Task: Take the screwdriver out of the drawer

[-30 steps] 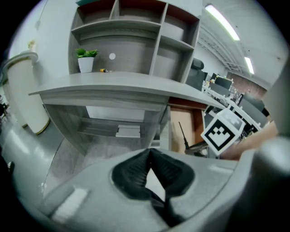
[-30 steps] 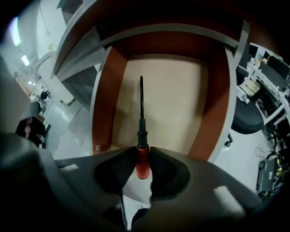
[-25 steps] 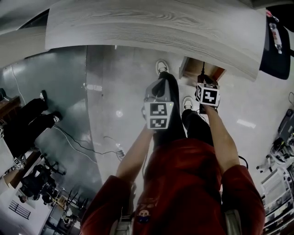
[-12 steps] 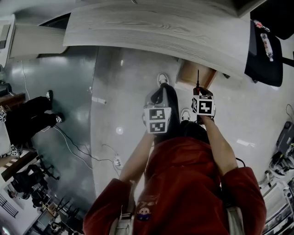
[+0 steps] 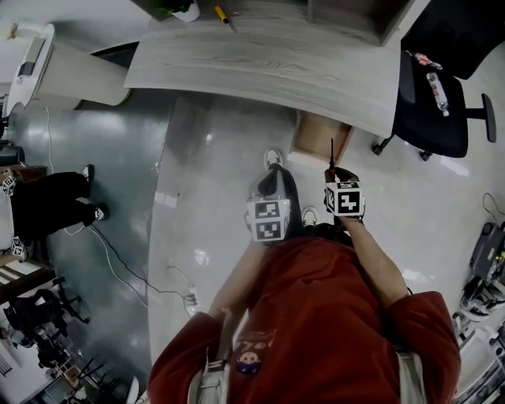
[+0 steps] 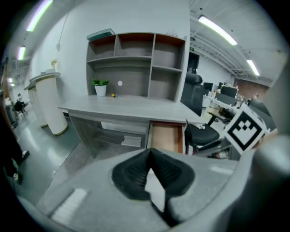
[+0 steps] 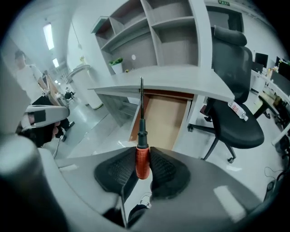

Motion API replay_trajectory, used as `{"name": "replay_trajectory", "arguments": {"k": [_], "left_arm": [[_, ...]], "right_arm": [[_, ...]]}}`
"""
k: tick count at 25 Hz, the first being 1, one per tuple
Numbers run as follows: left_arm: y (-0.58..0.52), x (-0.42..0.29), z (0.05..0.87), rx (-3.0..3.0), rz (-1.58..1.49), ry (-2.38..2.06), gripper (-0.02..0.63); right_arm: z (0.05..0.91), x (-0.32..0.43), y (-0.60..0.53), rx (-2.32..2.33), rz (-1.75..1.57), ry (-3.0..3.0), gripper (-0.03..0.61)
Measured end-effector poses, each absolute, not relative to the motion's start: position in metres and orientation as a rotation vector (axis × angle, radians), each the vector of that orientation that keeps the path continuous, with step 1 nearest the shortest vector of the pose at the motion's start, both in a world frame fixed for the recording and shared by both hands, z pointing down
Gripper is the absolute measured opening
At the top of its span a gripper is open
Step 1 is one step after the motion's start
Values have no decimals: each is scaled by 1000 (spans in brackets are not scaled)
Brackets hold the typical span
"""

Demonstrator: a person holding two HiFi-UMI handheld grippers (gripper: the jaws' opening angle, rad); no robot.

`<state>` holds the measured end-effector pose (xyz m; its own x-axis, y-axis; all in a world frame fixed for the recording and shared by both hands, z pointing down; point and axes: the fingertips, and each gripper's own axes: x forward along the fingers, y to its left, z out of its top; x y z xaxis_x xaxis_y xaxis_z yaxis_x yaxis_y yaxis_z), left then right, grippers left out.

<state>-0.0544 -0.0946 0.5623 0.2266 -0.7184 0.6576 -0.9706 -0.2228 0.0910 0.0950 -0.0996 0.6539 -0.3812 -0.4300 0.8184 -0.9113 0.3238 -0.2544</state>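
The right gripper [image 5: 334,173], carrying the red-handled screwdriver [image 5: 331,160] with its thin dark shaft, and the left gripper [image 5: 272,175] have both risen up and away from the open light-brown wooden drawer [image 5: 317,134], and more of the top of the grey wood-grain counter [image 5: 276,63] has come into view.

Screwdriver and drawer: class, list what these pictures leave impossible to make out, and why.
1. Tip shape of the screwdriver: right gripper view, too thin.
2. Its handle end: same view, buried in the right claw.
3. Rear of the drawer: head view, under the desk top.
4. Far yellow item: head view, too small.
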Motion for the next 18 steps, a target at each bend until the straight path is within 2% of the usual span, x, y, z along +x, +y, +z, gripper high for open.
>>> {"name": "replay_trajectory", "arguments": {"k": [18], "left_arm": [[-69,-39,490,2125,568,-1648,2]], "right_arm": [[530,114,-74,1230,829,-2180,94]]}}
